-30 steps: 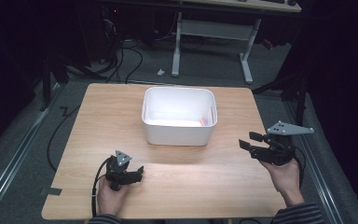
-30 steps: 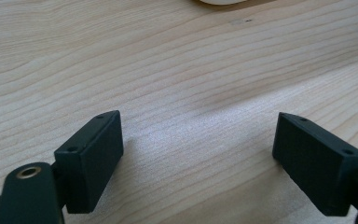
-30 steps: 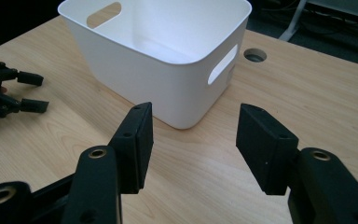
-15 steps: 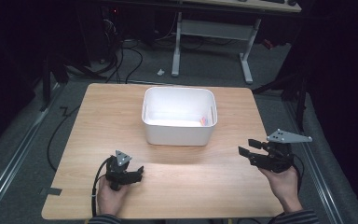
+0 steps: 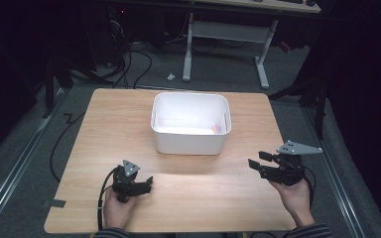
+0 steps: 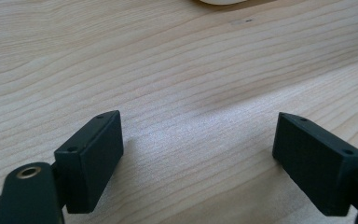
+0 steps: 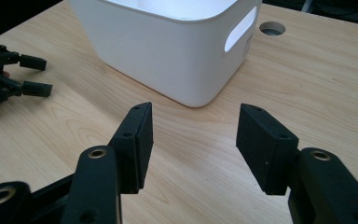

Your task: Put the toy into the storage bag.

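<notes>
Right gripper (image 5: 256, 159): jaws spread, nothing between them, held low over the table (image 5: 203, 193) near its right edge. Left gripper (image 5: 148, 184): jaws spread, empty, resting on the table at front left. White bin (image 5: 188, 139) stands mid-table, between and beyond both; a small pink item (image 5: 217, 128) lies inside.

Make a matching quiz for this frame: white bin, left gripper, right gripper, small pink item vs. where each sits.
Things:
1. white bin
2. left gripper
3. right gripper
4. small pink item

Places:
A. inside the bin, at its right side
B. near the table's right edge, open
C. middle of the table, toward the far side
D. low over the table's near left part, open

Pairs: 1-C, 2-D, 3-B, 4-A
</notes>
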The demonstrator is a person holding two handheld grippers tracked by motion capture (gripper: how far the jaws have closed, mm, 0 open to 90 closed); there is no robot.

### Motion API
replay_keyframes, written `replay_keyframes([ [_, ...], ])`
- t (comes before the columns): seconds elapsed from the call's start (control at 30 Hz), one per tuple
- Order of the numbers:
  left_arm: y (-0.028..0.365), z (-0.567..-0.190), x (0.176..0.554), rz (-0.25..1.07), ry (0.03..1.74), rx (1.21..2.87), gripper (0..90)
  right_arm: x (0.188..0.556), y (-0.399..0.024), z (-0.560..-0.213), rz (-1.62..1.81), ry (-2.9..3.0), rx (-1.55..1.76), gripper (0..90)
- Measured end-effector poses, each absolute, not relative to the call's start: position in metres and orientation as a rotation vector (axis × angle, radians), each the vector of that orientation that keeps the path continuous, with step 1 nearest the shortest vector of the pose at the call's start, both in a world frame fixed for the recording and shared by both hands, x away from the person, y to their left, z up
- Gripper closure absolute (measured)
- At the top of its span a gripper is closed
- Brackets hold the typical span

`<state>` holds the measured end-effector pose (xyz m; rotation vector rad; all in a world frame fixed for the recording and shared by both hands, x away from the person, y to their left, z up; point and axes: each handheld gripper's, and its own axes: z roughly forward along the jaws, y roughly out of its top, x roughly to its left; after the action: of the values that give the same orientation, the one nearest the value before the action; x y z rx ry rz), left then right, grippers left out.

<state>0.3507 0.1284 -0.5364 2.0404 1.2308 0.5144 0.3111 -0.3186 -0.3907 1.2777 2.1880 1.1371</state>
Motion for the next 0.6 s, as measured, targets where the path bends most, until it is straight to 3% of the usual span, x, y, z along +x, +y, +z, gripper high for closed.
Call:
replay_keyframes([
  [0.6, 0.128, -0.536, 0.351, 0.514, 1.231, 2.040, 16.4, 0.316, -0.313, -0.410, 1.155, 2.207, 1.313, 46.7],
])
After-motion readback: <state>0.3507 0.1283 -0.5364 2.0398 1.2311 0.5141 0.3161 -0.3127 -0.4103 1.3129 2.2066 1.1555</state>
